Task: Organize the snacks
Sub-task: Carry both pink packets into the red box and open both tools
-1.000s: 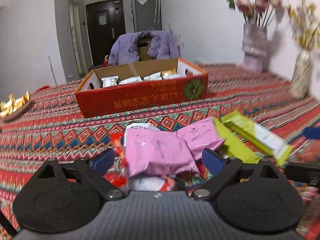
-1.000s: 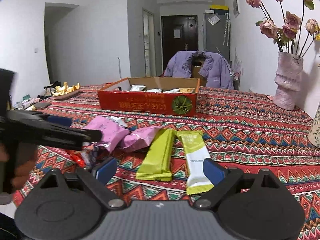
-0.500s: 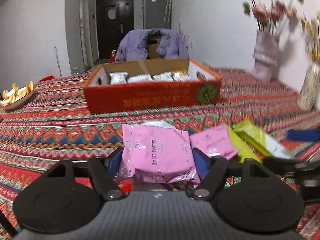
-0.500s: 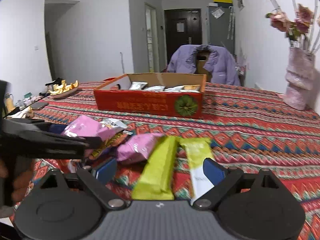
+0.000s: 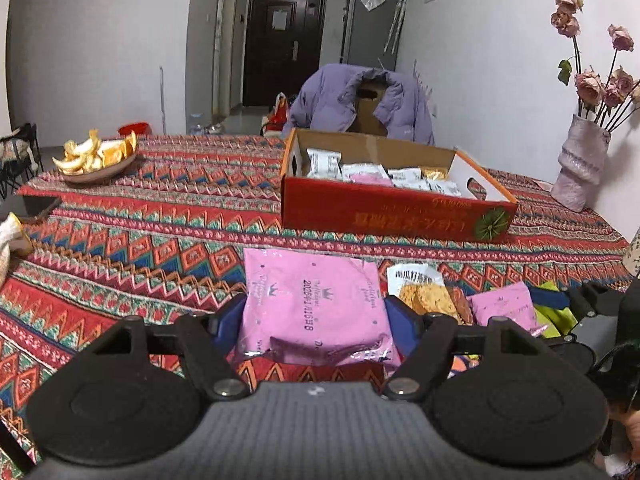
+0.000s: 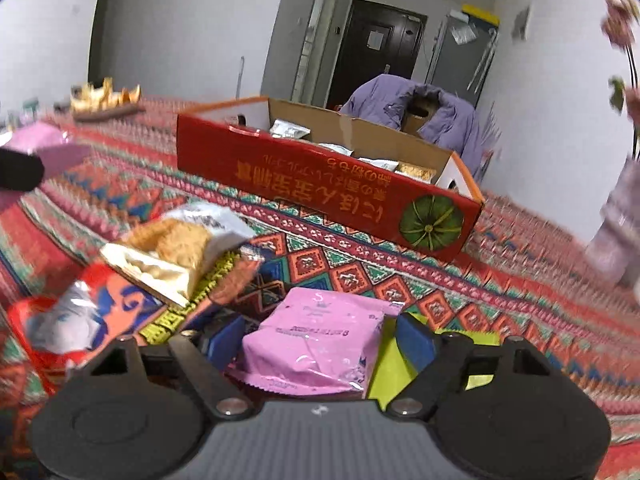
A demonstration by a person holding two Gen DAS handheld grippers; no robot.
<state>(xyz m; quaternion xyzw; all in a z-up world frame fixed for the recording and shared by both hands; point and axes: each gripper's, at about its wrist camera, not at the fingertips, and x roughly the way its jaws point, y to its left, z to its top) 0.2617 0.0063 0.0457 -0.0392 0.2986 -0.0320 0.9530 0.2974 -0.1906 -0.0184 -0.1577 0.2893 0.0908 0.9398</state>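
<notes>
- Clamped at the very front of the left wrist view: a large pink packet (image 5: 316, 312), pinched at both side edges by the blue pads of the left gripper (image 5: 314, 320), short axis across the jaws, long axis pointing ahead.
- Caught mid-closing in the right wrist view: the right gripper (image 6: 320, 340), blue pads drawn in around a small pink packet (image 6: 316, 344); left pad apparently just short of the wrapper, right pad close against its edge, firm contact not certain.
- Printed on the large packet: a crown mark, "Delicious food" in faint script, and a date stamp beginning "2026".
- Legible only in part on the small packet: one line of capitals, too blurred to read.
- Heaped just left of the small packet: an orange-and-white cracker bag (image 6: 180, 248) bearing Chinese characters, over a red wrapper (image 6: 92, 320); yellow-green bars (image 6: 384, 372) beneath the right pad.
- Lying straight ahead of both tools, up the patterned tablecloth (image 5: 160, 216): the open red cardboard box (image 5: 380, 212), long side toward the cameras, already part-filled with silver, gold and pink packets.
- Printed upside down on the box front: gold Chinese and Japanese lettering beside a green pumpkin emblem (image 6: 432, 222).
- Likely nearer to a drop: the left tool, load secured; box a forward reach away, nothing between.
</notes>
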